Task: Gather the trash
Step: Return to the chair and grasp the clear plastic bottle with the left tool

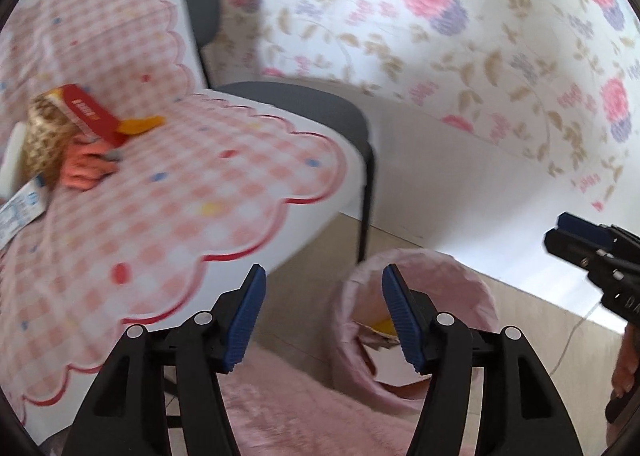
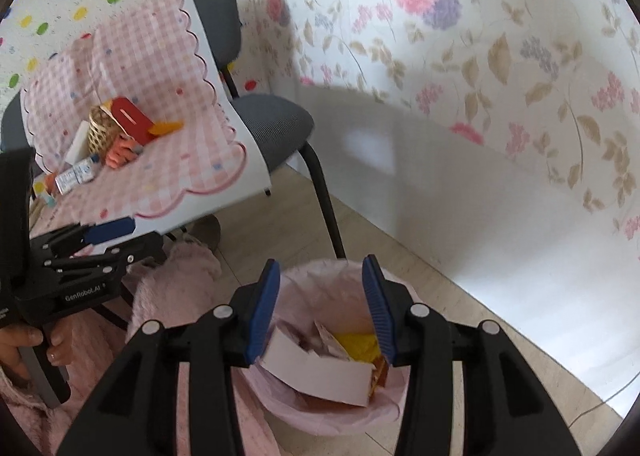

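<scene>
**Two open grippers above a pink-lined trash bin beside a chair**

The right gripper [image 2: 320, 306], black with ribbed blue finger pads, hangs over a round trash bin lined with a thin pink plastic bag [image 2: 394, 402]. Its jaws are spread wide and hold nothing. Inside the bin lie a white cardboard box [image 2: 320, 370], a crumpled yellow wrapper [image 2: 360, 344] and some brownish paper scraps, all resting below the gripper's fingertips and apart from them.

The left gripper [image 1: 324, 316], of the same make, also stands wide open and empty. In its own view it points at the floor between the bin [image 1: 476, 296] and a chair; the bin sits on pale tiled floor [image 1: 304, 288] just right of the gripper's centre line. In the right wrist view, the left gripper [image 2: 100, 236] shows from the side at the lower left, held by a hand [image 2: 24, 344].

A grey upholstered chair with black metal legs [image 2: 276, 123] stands to the left of the bin, against a wall of floral wallpaper [image 2: 480, 55]. A pink-and-white checked cloth with a scalloped red edge [image 1: 200, 183] is draped over it. On the cloth, well apart from both grippers, more trash sits in a heap: a red cardboard box [image 1: 90, 113], a tan woven-pattern container [image 1: 44, 135], an orange wrapper [image 1: 142, 123], a crumpled salmon-coloured piece [image 1: 86, 169] and a white printed packet [image 1: 20, 211]. Pink fuzzy fabric [image 2: 172, 288] fills the foreground below the grippers.
</scene>
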`<action>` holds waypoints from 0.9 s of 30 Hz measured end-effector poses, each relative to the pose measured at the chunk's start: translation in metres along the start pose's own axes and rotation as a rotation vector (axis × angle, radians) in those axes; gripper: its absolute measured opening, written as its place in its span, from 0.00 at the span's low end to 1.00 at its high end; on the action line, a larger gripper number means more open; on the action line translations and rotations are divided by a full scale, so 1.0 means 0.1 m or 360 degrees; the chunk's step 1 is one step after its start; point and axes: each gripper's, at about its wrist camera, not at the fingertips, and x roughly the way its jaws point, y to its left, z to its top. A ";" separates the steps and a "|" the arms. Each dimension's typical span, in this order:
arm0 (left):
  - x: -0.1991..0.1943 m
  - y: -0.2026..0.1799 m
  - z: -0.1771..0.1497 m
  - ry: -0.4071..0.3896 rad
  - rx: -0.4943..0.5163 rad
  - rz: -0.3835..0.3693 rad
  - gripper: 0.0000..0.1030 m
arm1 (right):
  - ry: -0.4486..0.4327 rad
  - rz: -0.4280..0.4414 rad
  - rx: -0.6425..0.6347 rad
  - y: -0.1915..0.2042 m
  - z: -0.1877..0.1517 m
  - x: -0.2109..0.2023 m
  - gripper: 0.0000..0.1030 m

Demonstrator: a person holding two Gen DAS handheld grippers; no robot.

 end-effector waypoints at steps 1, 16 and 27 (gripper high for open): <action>-0.07 0.09 0.00 -0.0016 -0.0029 0.0032 0.61 | -0.0017 0.0027 -0.0018 0.05 0.05 0.00 0.41; -0.83 1.24 -0.22 -0.0131 -0.0429 0.0495 0.66 | -0.0092 0.0515 -0.0407 1.28 0.71 0.38 0.41; -1.15 2.13 -0.29 -0.0142 -0.0614 0.0878 0.77 | -0.0062 0.0708 -0.0572 2.05 0.95 0.89 0.41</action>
